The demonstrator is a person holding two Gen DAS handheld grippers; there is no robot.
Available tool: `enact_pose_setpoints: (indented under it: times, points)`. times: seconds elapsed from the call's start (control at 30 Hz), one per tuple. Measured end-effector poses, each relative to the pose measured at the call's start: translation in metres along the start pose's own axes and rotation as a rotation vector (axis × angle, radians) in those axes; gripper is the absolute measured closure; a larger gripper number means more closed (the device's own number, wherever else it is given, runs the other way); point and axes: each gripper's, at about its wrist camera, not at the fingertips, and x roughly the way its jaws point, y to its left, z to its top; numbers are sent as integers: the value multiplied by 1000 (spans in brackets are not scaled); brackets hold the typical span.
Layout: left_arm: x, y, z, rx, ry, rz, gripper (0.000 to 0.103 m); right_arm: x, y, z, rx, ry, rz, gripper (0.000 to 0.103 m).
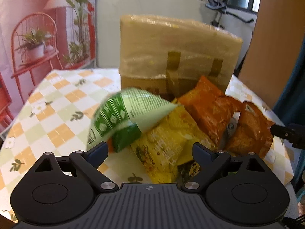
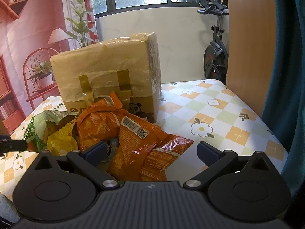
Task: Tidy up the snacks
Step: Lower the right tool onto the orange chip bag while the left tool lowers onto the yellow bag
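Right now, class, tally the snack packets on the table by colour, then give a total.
Orange packets: 2
Yellow packet: 1
Green packet: 1
Total: 4 (a small dark item among them is too hidden to count)

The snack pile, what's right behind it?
A plastic-wrapped cardboard box stands directly behind the snack bags. Its lower front is covered by them.

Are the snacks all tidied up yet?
Not yet. The green bag, yellow bag and orange bags lie heaped before the taped cardboard box. Both tongs, left and right, are open and empty. All sorting remains.
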Motion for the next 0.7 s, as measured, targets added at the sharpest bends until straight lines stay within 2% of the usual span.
enact_pose_setpoints:
  times: [0.17,0.43,0.7]
  points:
    - [14,3,5,-54,20,-41,8,7,-3,-3,2,13,3,1]
    - [40,7,9,-152,60,-65,8,19,-11,-6,20,27,4,1]
    - [51,13,11,-242,41,-107,8,30,-12,-10,30,35,30,2]
